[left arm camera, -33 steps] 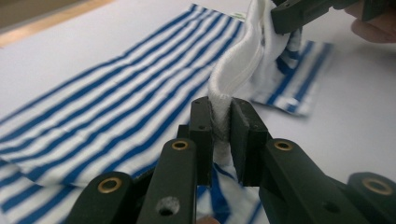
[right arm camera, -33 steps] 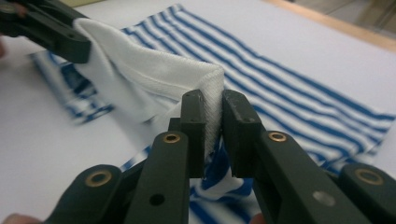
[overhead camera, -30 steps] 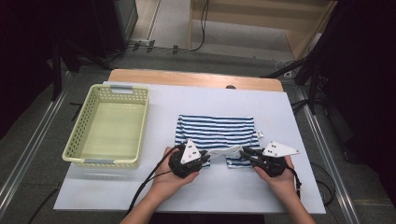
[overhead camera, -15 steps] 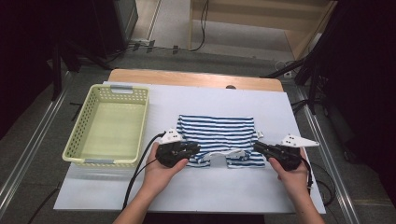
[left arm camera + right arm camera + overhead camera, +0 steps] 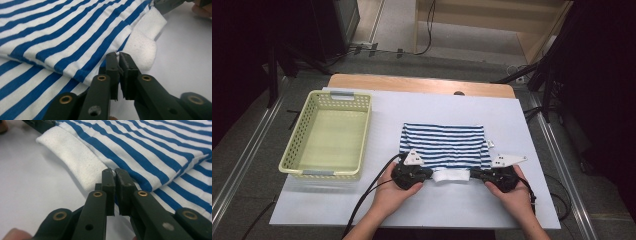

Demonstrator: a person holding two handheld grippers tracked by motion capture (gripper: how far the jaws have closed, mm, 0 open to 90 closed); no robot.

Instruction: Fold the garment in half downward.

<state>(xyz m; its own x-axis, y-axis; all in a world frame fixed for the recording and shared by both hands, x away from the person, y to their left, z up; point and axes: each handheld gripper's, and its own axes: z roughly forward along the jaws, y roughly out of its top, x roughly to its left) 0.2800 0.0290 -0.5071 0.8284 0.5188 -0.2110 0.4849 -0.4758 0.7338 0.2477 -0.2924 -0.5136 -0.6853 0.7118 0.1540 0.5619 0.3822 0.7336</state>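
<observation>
Pinching the striped shirt (image 5: 446, 145) at its near corners, I had the left claw (image 5: 119, 57) and right claw (image 5: 114, 173) both clenched on fabric. It lay mid-worktop (image 5: 432, 107), right of the basket (image 5: 297, 165). Soft, light, floppy; I judged the hem corners the best hold.

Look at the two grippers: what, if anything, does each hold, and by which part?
Both hold the striped garment by its near edge: the left gripper pinches it left of the white band, the right gripper right of it.
</observation>
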